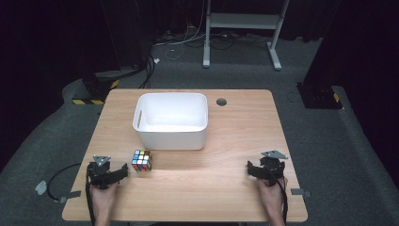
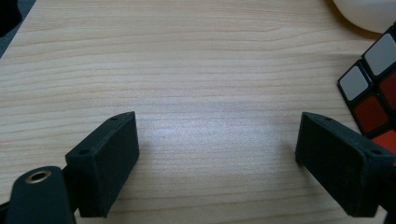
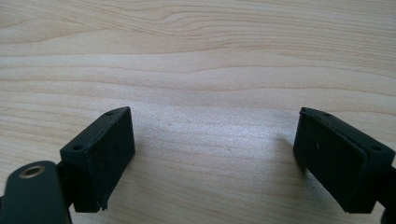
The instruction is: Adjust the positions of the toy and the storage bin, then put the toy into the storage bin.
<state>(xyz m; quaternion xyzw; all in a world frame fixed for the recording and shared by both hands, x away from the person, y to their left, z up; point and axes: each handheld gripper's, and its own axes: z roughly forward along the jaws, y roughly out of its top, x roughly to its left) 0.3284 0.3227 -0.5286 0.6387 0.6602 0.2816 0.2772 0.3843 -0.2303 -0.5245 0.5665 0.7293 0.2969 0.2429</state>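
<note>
Both spread, the left gripper (image 1: 123, 170) sits just beside the cube (image 1: 141, 160), the right gripper (image 1: 251, 168) near the table (image 1: 235, 122) edge.

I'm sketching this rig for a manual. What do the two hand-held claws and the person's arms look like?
Both are matte black. The left claw and right claw each carry a grey three-cornered plate on top and trail a black cable. Up close, each has two blocky wedge-shaped jaws with small screw holes, plus a brass-ringed hole on the body at lower left. The forearms are bare, with no sleeves or gloves to be seen.
</note>
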